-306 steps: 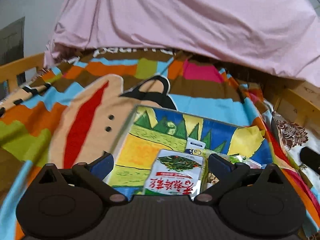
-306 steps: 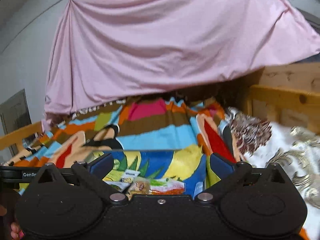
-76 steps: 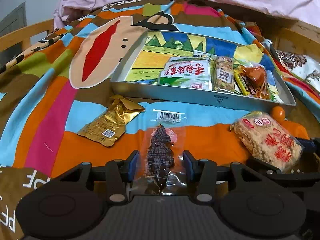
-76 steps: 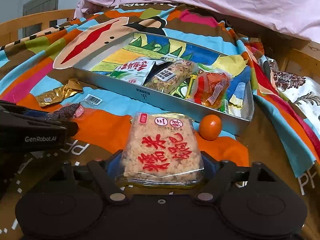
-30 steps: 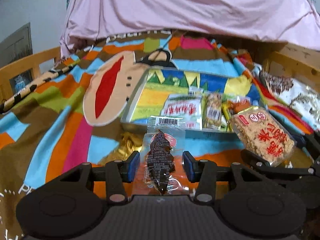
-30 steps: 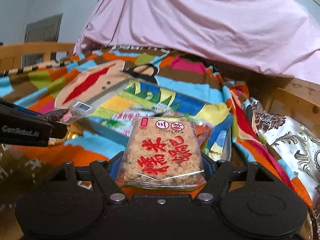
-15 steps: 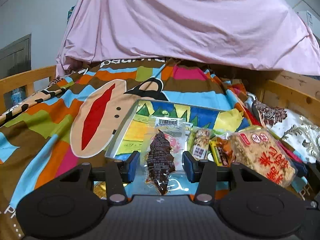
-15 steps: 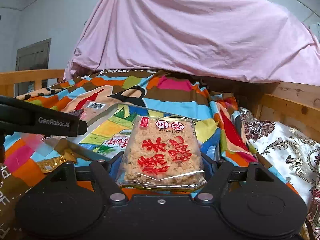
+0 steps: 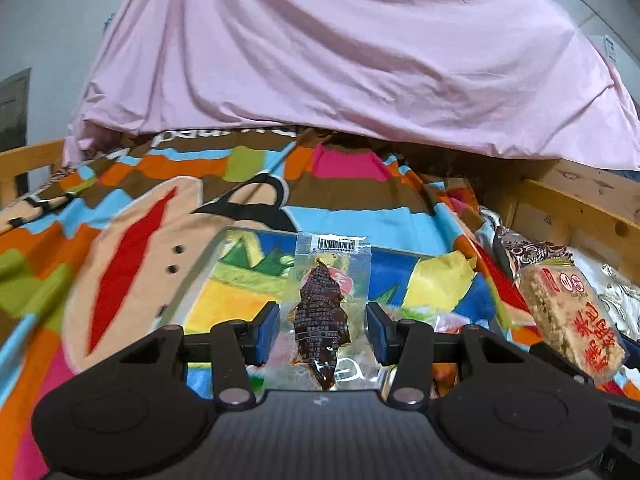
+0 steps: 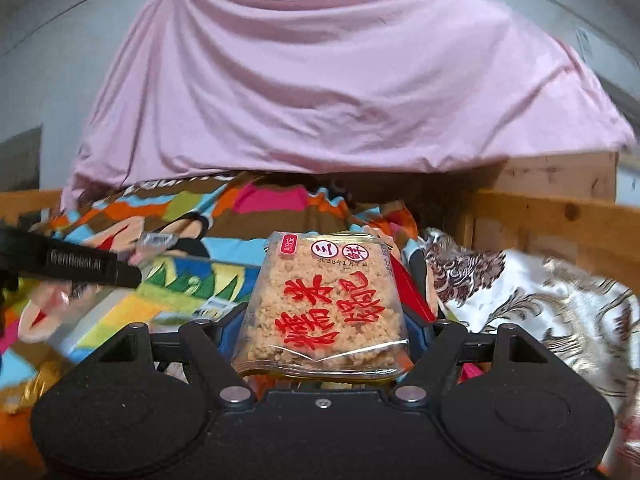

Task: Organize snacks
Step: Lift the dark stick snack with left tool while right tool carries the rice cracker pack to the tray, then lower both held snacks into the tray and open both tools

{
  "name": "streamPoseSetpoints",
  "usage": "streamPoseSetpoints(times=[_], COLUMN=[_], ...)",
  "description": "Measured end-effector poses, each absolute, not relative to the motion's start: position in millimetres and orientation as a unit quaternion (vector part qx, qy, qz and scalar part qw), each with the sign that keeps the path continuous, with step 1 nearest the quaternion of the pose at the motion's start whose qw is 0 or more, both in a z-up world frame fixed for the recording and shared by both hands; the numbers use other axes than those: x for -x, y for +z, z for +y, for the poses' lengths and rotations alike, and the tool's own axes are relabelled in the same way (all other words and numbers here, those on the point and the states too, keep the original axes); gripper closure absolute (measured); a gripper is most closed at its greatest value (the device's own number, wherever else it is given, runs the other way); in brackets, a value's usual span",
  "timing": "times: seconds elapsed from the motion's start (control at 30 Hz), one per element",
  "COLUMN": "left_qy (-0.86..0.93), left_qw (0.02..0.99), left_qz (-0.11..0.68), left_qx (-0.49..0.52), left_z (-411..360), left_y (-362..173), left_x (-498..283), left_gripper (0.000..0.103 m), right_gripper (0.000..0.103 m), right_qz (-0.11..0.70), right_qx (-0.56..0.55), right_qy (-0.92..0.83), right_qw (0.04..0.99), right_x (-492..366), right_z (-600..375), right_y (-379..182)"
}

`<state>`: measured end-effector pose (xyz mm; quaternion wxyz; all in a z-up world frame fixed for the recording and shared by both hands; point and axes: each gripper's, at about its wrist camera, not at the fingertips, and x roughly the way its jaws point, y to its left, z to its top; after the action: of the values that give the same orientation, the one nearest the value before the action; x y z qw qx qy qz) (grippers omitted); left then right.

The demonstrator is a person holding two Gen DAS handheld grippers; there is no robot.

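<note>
My left gripper (image 9: pixel 321 333) is shut on a clear packet with a dark dried snack (image 9: pixel 320 314), held upright above the near part of the metal tray (image 9: pixel 256 233). The tray has a colourful picture floor, and other snack packets in it show only partly behind the fingers. My right gripper (image 10: pixel 325 334) is shut on a clear packet of rice cracker with red characters (image 10: pixel 325 306), held over the tray's right end (image 10: pixel 224 263). That same rice cracker packet (image 9: pixel 570 322) shows at the right of the left wrist view. The left gripper's black finger (image 10: pixel 80 268) crosses the left side of the right wrist view.
A colourful patchwork blanket (image 9: pixel 120 248) covers the bed under the tray. A pink sheet (image 9: pixel 340 60) hangs behind. Wooden bed rails (image 10: pixel 552 220) run along the right, with white floral fabric (image 10: pixel 540 300) below them. A gold packet (image 10: pixel 32 380) lies on the blanket, left of the tray.
Both grippers have carried their packets forward, from above the blanket to over the tray. The views have tilted up, and the gold packet has left the left wrist view.
</note>
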<state>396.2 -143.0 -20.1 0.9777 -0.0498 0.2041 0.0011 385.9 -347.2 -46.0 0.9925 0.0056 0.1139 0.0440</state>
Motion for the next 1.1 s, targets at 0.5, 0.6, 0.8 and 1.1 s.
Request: streamPoseSetpoints(times=[0.5, 0.6, 0.8, 1.1], left_qy=[-0.038, -0.038, -0.035, -0.035], left_qw=[0.966, 0.963, 0.958, 0.955], left_qz=[0.255, 0.266, 0.283, 0.288], left_qx=[0.026, 0.024, 0.021, 0.066], left_z=[-160.8, -162.9, -166.8, -156.4], left_y=[-57.7, -62.5, -75.0, -74.7], left_x=[-499.8, -507.6, -509.2, -509.0], left_gripper=[0.052, 0.052, 0.052, 0.037], right_gripper=[0.026, 0.026, 0.024, 0.013], right_qz=[0.203, 0.213, 0.219, 0.215], right_qx=[-0.104, -0.122, -0.121, -0.120], right_qy=[0.079, 0.080, 0.083, 0.095], right_qw=[0.970, 0.966, 0.965, 0.965], right_x=[-468.2, -470.6, -472.1, -472.3], right_z=[-352.8, -358.3, -354.7, -354.3], right_y=[-82.5, -90.6, -93.9, -93.2])
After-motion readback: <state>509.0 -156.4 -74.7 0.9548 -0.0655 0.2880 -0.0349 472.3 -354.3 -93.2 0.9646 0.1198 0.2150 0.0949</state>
